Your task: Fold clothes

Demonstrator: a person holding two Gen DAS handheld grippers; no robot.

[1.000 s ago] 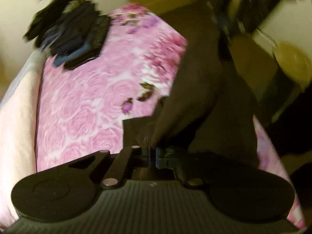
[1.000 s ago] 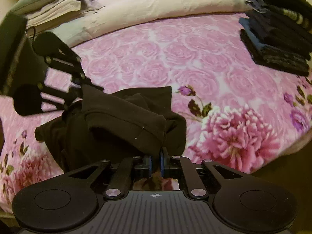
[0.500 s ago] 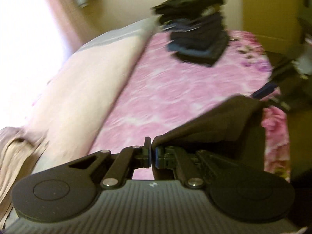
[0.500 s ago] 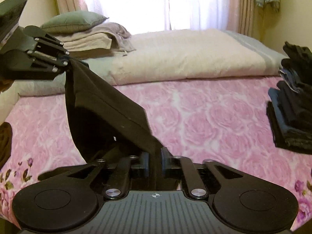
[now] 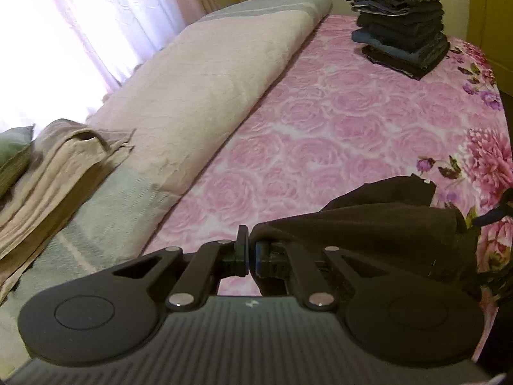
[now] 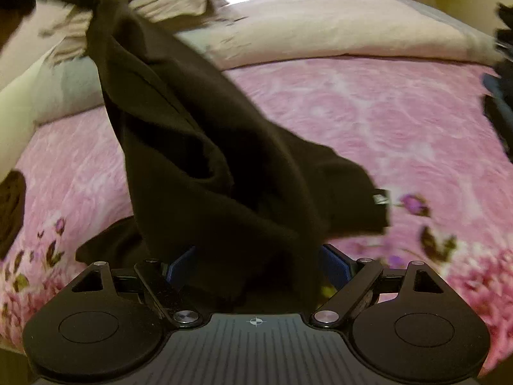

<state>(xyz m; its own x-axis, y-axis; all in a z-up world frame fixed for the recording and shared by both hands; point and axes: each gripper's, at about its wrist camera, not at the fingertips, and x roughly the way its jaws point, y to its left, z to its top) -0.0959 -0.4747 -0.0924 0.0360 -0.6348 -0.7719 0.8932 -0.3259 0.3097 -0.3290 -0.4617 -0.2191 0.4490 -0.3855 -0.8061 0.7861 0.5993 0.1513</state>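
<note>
A dark brown garment (image 5: 368,224) hangs over the pink rose bedspread (image 5: 352,112). My left gripper (image 5: 248,247) is shut on one edge of it, and the cloth drapes off to the right over its right finger. In the right wrist view the garment (image 6: 224,160) stretches from the blurred upper left corner down into my right gripper (image 6: 256,264). That gripper's jaws are opening wide. The cloth hangs loose between the blue pads (image 6: 333,263), which do not press on it. Its lower folds rest on the bed.
A tall stack of folded dark clothes (image 5: 400,22) stands at the bed's far corner. A rolled beige quilt (image 5: 208,80), folded beige blankets (image 5: 57,173) and a green pillow (image 5: 12,154) line the window side. Another dark item (image 6: 12,208) lies at the left edge.
The right gripper has opened, let go of the garment and sunk toward the bed. The left gripper, still shut on the cloth, has risen and rolled, lifting the garment.
</note>
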